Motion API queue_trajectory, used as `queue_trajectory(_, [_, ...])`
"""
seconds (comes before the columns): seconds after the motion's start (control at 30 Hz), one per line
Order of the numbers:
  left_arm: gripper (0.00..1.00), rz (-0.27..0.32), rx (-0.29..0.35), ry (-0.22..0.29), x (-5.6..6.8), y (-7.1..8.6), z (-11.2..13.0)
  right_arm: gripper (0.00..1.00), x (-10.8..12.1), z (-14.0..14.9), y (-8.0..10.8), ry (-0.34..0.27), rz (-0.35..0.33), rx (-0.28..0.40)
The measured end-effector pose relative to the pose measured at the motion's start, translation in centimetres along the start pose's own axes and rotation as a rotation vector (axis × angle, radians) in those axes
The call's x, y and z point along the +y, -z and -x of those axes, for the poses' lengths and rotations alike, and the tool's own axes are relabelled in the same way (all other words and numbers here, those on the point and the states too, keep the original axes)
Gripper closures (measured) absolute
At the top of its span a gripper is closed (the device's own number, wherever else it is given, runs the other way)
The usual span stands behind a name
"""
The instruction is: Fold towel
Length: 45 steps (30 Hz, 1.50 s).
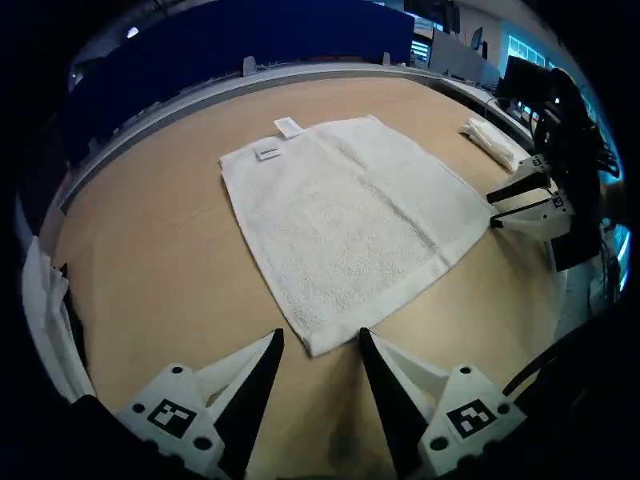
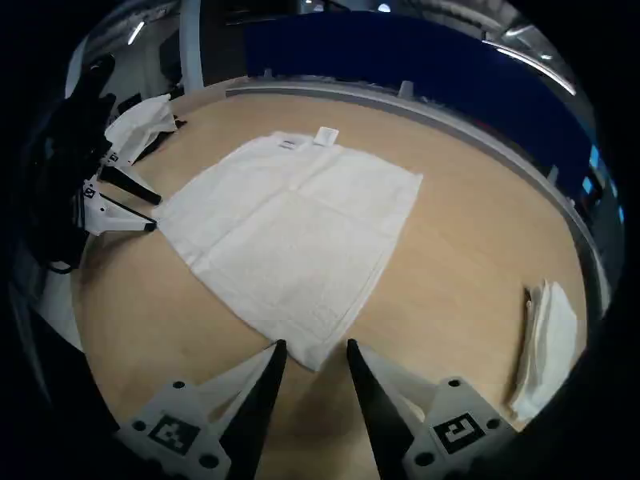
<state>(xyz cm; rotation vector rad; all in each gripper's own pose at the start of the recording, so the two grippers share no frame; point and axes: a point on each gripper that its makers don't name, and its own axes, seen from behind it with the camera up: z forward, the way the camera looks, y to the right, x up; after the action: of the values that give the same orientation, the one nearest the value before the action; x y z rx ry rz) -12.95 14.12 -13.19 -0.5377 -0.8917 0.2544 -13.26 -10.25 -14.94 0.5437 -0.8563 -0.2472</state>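
A white towel [image 1: 352,216] lies spread flat on the wooden table [image 1: 160,240], with two small labels [image 1: 288,126] at its far edge. In the left gripper view, my left gripper [image 1: 320,336] is open and low over the table, the towel's near corner lying between its fingertips. My right gripper [image 1: 491,213] stands open at the towel's right corner. In the right gripper view, the towel [image 2: 288,232] reaches down to my right gripper [image 2: 314,346], open around another corner. The left gripper [image 2: 154,213] sits open at the towel's left corner.
A folded white towel [image 1: 490,140] lies at the table's far right, seen too as the folded towel [image 2: 548,344]. Another white cloth [image 2: 140,120] hangs at the table's edge. A blue partition [image 1: 240,40] runs behind the table. Black equipment [image 1: 568,120] stands past the right gripper.
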Motion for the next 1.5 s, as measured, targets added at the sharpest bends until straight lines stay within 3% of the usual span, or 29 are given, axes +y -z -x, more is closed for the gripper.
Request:
queue_trajectory(0.17, [0.39,-0.009,-0.001,0.002,-0.1,0.0,0.0,0.55,-0.2,0.1,0.0,-0.002,-0.011,0.000])
queue_trajectory(0.37, [0.57,-0.017,-0.002,0.003,-0.2,-0.2,0.0,0.73,-0.1,0.0,0.0,-0.016,-0.013,-0.006])
queue_trajectory(0.57, [0.86,-0.035,-0.002,-0.002,0.0,-0.3,-0.1,0.87,-0.1,-0.7,0.1,-0.030,-0.007,0.005])
queue_trajectory(0.9, [0.90,-0.036,0.015,0.003,-0.1,0.7,-0.7,0.89,0.0,-1.5,0.7,-0.036,0.003,0.022])
queue_trajectory(1.5, [0.90,-0.041,0.112,0.096,-0.9,5.7,-4.9,0.89,0.5,-7.2,4.9,-0.054,-0.009,0.128])
